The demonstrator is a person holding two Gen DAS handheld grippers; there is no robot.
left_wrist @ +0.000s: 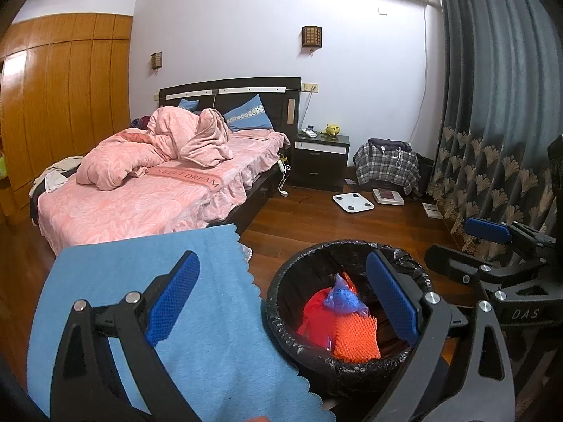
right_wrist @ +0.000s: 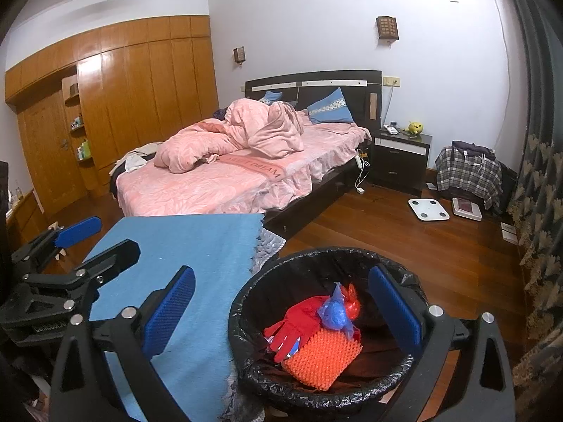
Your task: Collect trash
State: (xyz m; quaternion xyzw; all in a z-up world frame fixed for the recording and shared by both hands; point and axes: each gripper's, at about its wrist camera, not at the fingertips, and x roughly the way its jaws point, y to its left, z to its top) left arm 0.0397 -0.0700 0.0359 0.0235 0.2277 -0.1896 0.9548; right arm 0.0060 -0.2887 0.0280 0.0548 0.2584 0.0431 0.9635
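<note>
Trash sits low in the black-lined bin [right_wrist: 246, 316], just ahead of and below the right claw [right_wrist: 281, 313], whose fingers are spread wide with nothing between them: a red glove [right_wrist: 295, 320], a knotted blue bag [right_wrist: 336, 314] and an orange nubbed pad [right_wrist: 322, 360]. The left claw [left_wrist: 281, 302] is likewise spread and empty, the bin ahead to its right, the blue cloth [left_wrist: 218, 316] on the tabletop under its left finger. All three pieces look light and soft; the film bag likely slips, so its knot seems the best hold, the glove's cuff next.
</note>
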